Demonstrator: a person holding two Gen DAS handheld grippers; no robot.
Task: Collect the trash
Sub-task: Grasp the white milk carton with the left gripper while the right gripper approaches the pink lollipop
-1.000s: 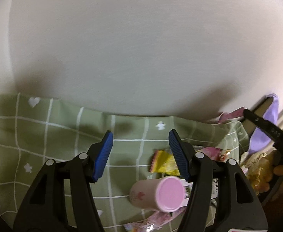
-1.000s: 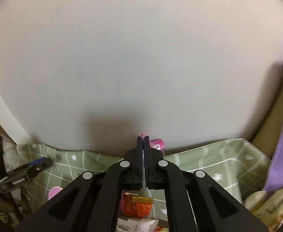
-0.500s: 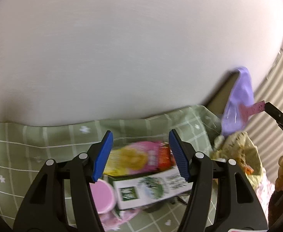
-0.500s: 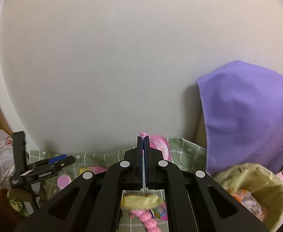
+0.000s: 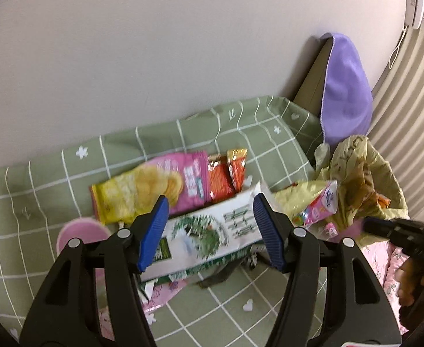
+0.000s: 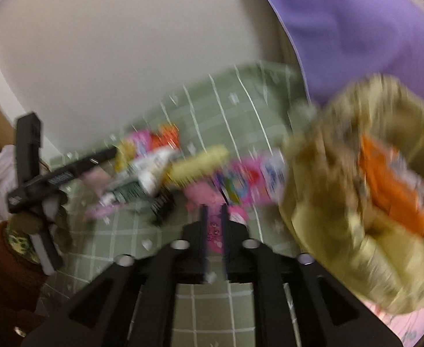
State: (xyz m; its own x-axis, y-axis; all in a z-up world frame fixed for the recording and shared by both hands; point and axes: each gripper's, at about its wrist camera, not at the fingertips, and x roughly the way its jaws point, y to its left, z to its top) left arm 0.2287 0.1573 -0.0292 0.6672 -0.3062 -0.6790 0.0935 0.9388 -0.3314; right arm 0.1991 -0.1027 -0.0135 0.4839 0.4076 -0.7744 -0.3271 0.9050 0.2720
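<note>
My left gripper (image 5: 209, 217) is open above a white and green carton (image 5: 209, 235) on the green checked cloth (image 5: 67, 173). Behind the carton lie a pink and yellow chip bag (image 5: 154, 186) and orange wrappers (image 5: 226, 176). A pink-lidded cup (image 5: 78, 232) lies at the left. A yellow-green trash bag (image 5: 362, 179) stands open at the right. In the blurred right wrist view, my right gripper (image 6: 214, 219) has its fingers slightly apart around a pink wrapper (image 6: 213, 231), beside the trash bag (image 6: 371, 202), which holds an orange packet (image 6: 394, 190).
A purple cloth (image 5: 345, 92) hangs over a board by the wall. A striped curtain (image 5: 408, 115) is at the far right. A pink patterned sheet (image 5: 379, 260) lies under the bag. The left gripper also shows in the right wrist view (image 6: 52, 176).
Both grippers have tilted down and swung right, bringing the trash pile and the bag into view. The right gripper's fingers, tight on the pink wrapper before, now stand slightly apart.
</note>
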